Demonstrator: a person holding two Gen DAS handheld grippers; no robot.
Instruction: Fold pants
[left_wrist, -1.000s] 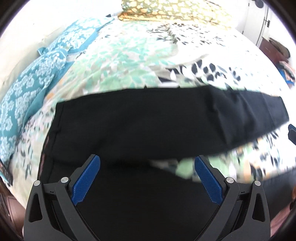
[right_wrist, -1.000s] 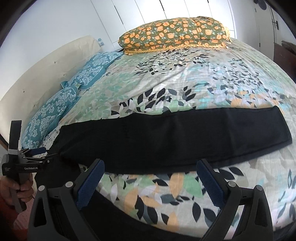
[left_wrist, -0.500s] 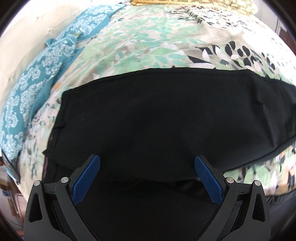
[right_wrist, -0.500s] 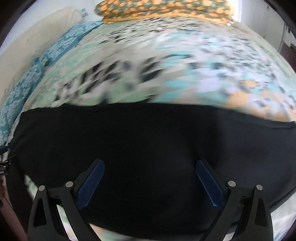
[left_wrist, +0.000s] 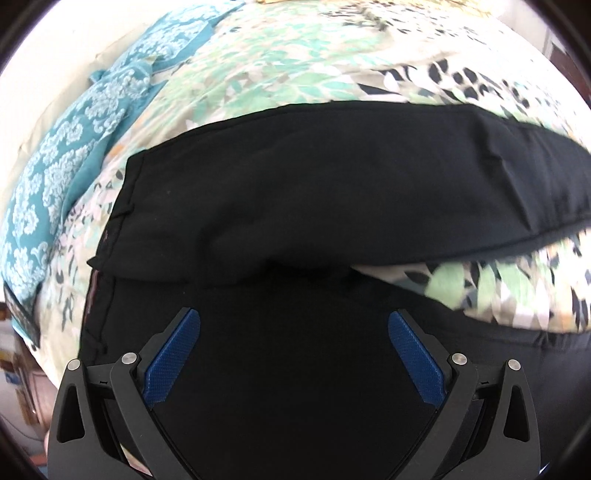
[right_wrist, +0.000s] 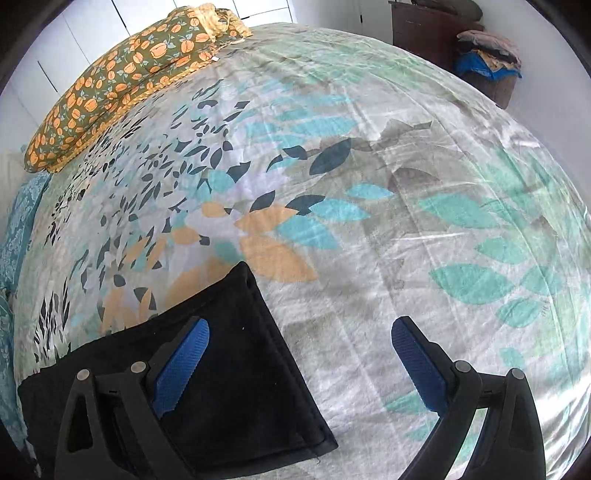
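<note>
Black pants (left_wrist: 332, 192) are filling my left view, lying across the leaf-print bedspread (left_wrist: 277, 70) from nine to three o'clock; left gripper (left_wrist: 293, 354) is hovering, fingers apart. Right view: right gripper (right_wrist: 301, 363) is gaping too, hem corner (right_wrist: 236, 384) at seven o'clock.

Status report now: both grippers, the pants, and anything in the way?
Left gripper open over the pants. Right gripper open at the hem end. Pants flat on the bedspread, one leg folded over. Nothing in the way.
</note>
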